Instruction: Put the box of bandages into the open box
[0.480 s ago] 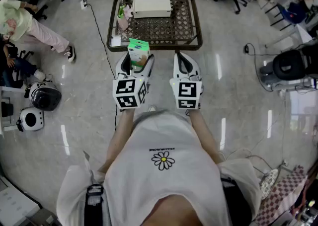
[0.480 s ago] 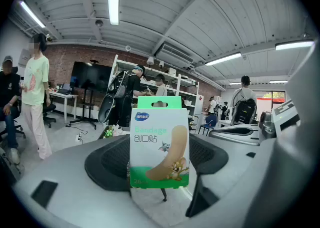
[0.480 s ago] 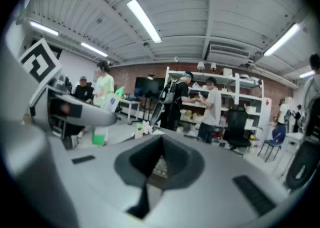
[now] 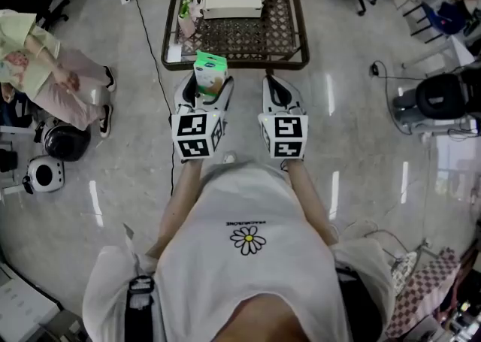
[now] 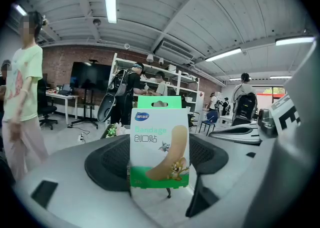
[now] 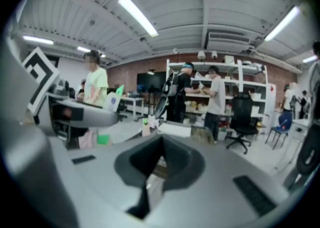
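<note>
My left gripper (image 4: 207,86) is shut on the box of bandages (image 4: 210,74), a white and green carton standing upright between the jaws. In the left gripper view the carton (image 5: 159,144) fills the middle, clamped by the two dark pads of the left gripper (image 5: 159,166). The right gripper (image 4: 279,86) hovers beside it, jaws together and nothing in them; in its own view the right gripper (image 6: 151,172) shows its dark pads meeting. Just ahead stands a brown lattice table (image 4: 297,32) with a white box (image 4: 232,1) lying at its far side.
Small items, one a green bottle (image 4: 184,11), sit along the table's left side. A black cable (image 4: 154,55) runs over the floor at the left. A person in a pale top (image 4: 41,70) is at the far left, above round devices (image 4: 66,141). A black machine (image 4: 443,100) sits right.
Both grippers and the carton have hardly shifted relative to the table. The person at the left has moved closer and lower in the view.
</note>
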`<action>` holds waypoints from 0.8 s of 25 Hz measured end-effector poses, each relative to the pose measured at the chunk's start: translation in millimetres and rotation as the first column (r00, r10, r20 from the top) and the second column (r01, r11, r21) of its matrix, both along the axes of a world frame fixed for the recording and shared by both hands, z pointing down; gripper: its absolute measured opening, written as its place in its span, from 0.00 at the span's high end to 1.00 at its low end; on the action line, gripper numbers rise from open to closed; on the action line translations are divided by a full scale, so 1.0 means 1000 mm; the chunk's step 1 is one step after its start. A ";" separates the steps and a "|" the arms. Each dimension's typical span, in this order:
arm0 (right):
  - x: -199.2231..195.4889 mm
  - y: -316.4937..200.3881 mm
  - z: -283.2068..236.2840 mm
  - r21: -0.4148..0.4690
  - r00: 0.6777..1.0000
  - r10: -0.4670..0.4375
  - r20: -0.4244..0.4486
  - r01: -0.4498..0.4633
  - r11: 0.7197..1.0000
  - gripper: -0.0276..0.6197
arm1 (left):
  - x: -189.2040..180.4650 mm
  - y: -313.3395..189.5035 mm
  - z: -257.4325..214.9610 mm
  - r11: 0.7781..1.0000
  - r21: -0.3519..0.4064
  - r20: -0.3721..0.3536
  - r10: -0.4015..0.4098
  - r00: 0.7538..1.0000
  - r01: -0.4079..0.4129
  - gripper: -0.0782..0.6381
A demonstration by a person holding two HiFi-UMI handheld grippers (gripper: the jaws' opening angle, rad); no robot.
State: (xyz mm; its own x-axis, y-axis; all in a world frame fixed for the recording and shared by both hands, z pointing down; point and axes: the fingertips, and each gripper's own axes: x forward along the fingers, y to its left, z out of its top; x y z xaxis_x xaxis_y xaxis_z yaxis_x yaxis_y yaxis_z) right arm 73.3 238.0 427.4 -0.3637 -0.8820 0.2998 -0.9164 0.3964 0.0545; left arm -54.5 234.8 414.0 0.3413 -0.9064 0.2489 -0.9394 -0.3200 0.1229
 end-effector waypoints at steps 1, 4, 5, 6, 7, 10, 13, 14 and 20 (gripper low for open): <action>-0.001 -0.001 0.004 -0.019 1.000 -0.014 0.005 0.014 1.000 0.91 | 0.000 -0.001 0.000 1.000 0.001 0.003 0.001 1.000 -0.001 0.39; 0.000 -0.006 0.005 -0.047 1.000 -0.023 0.008 0.023 0.999 0.91 | -0.008 -0.005 0.002 1.000 0.003 0.005 -0.006 1.000 0.006 0.39; -0.002 -0.010 0.003 -0.046 1.000 -0.016 0.002 0.016 0.999 0.91 | -0.014 -0.007 0.002 1.000 0.003 0.003 -0.011 1.000 0.011 0.39; -0.004 -0.014 0.001 -0.044 1.000 -0.008 -0.004 0.008 0.999 0.91 | -0.021 -0.011 0.002 1.000 0.003 0.000 -0.014 1.000 0.014 0.39; -0.006 -0.019 -0.001 -0.042 1.000 -0.001 -0.008 0.001 0.999 0.91 | -0.028 -0.014 0.002 1.000 0.003 -0.003 -0.016 1.000 0.016 0.39; -0.008 -0.029 -0.006 -0.034 1.000 0.023 0.002 -0.023 0.999 0.91 | -0.040 -0.024 -0.003 1.000 0.019 -0.007 -0.006 1.000 0.006 0.39; -0.005 -0.043 -0.013 -0.002 0.999 0.043 0.008 -0.043 0.999 0.91 | -0.046 -0.039 -0.007 0.999 0.044 0.006 -0.001 1.000 0.001 0.39; -0.004 -0.047 -0.014 0.004 0.999 0.048 0.007 -0.048 0.999 0.91 | -0.047 -0.043 -0.005 0.999 0.044 0.008 -0.003 1.000 0.003 0.39; 0.004 -0.081 -0.015 0.017 0.997 0.069 0.031 -0.070 0.997 0.91 | -0.050 -0.072 0.002 0.999 0.049 0.034 -0.016 0.999 0.014 0.39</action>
State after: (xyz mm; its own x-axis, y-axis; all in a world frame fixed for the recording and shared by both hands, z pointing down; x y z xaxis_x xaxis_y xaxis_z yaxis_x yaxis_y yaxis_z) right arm 76.8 156.8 412.2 -0.3100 -0.9106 0.2735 -0.9431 0.3308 0.0323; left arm -104.5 163.3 415.6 0.3194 -0.9227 0.2157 -0.9476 -0.3106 0.0747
